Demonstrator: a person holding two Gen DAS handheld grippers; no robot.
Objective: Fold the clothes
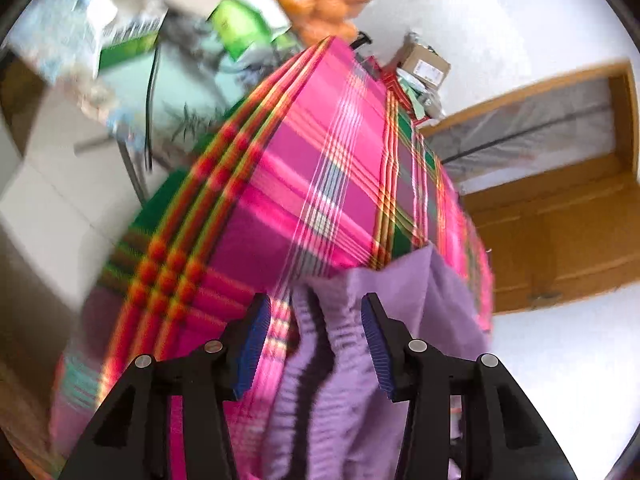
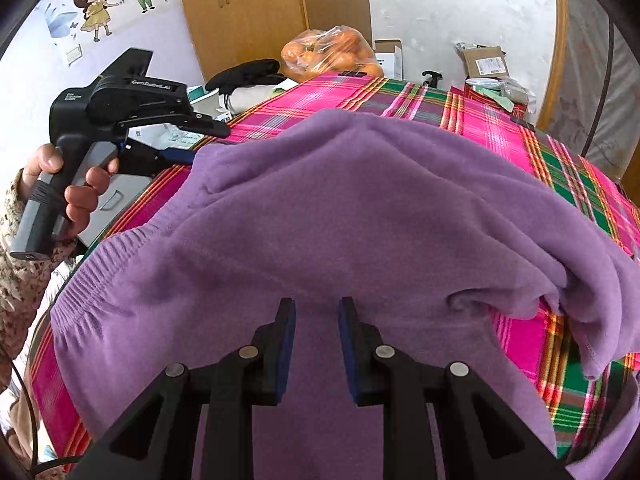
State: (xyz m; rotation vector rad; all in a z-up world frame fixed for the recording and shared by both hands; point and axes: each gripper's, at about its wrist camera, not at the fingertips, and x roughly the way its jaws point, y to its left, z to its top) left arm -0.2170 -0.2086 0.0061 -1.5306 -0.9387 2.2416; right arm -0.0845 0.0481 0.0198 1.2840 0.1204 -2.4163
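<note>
Purple garment crosswise, waistband leftward

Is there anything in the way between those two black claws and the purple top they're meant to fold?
Nothing visible. The left gripper already has the purple sweater's ribbed edge between its open jaws, and the right gripper hovers open right above the fabric.

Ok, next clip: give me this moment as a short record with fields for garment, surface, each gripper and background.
garment: purple sweater, spread out and rumpled, ribbed hem toward the left gripper
surface: table with pink plaid cloth
left gripper: open, ribbed hem between the pads, not pinched
right gripper: open, nothing between the pads, sweater beneath it
left hand: wrapped round the left gripper's handle
background: bag of oranges, cardboard box, wooden cupboard
</note>
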